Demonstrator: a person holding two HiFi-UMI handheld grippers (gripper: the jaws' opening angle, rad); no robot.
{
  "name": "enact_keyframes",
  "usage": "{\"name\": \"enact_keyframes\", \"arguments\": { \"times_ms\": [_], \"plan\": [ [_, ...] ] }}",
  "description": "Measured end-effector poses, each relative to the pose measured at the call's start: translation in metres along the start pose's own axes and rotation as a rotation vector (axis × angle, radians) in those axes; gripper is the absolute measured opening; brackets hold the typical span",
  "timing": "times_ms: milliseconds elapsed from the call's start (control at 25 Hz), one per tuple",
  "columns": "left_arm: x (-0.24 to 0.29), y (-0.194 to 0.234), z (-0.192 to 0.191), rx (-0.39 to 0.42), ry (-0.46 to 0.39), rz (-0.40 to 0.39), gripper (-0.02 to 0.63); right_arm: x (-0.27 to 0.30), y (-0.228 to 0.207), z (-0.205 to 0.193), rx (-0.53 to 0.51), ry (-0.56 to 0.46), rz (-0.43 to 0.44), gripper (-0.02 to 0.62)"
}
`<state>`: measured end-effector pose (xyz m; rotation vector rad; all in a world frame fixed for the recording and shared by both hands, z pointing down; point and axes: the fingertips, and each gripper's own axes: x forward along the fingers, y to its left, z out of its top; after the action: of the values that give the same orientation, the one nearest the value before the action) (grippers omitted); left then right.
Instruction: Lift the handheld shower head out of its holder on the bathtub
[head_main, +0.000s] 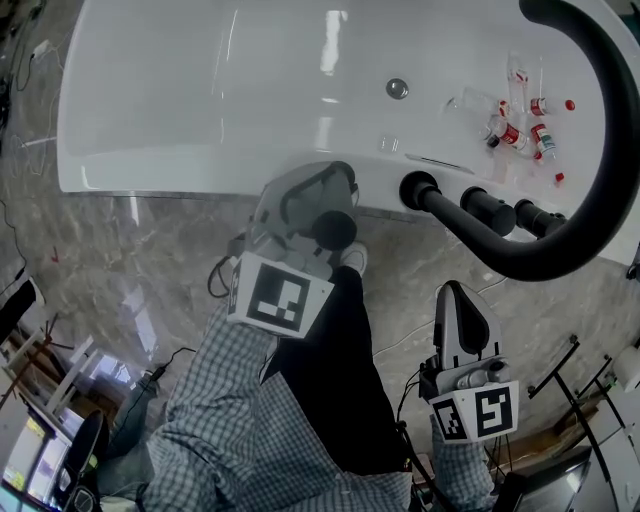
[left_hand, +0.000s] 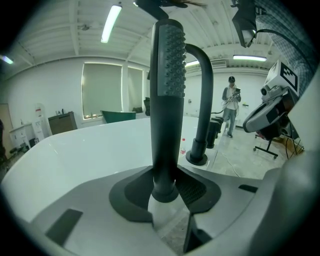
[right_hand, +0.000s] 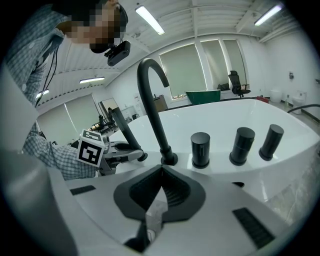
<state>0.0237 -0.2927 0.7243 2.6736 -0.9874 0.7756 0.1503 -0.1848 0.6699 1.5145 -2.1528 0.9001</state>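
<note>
– Left tongs (head_main: 310, 195) are clamped on the black shower head (left_hand: 167, 100) by its handle, right at the near rim of the bathtub (head_main: 200, 100), just left of the curved spout (head_main: 600, 120).
– And the right tongs (head_main: 458, 300)?
– Pinched together, holding nothing, off the tub over the floor (head_main: 560, 290).

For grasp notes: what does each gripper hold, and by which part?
Left gripper clamps the shower head at its handle's lower end; right gripper holds nothing.

Spout (head_main: 598, 130), knobs (head_main: 488, 209) just rt of shower head (head_main: 336, 229); rim (head_main: 150, 180) lt open.
</note>
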Motion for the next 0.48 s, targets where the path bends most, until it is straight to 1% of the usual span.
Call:
{"name": "enact_keyframes", "arguments": {
  "times_ms": [80,200,480],
  "plan": [
    [-0.004,-0.001,0.003,-0.004,-0.004,0.005,0.127,-0.003,0.001,0.000,-0.001,-0.004,0.002,0.015],
    [-0.009,-0.001,0.013,0.018,-0.012,0.002,0.127,-0.007,0.001,0.002,-0.004,-0.012,0.002,0.015],
    [-0.031,0.000,0.032,-0.011,-0.034,0.020,0.127,-0.015,0.005,0.016,-0.008,-0.039,0.002,0.015]
  ]
}}
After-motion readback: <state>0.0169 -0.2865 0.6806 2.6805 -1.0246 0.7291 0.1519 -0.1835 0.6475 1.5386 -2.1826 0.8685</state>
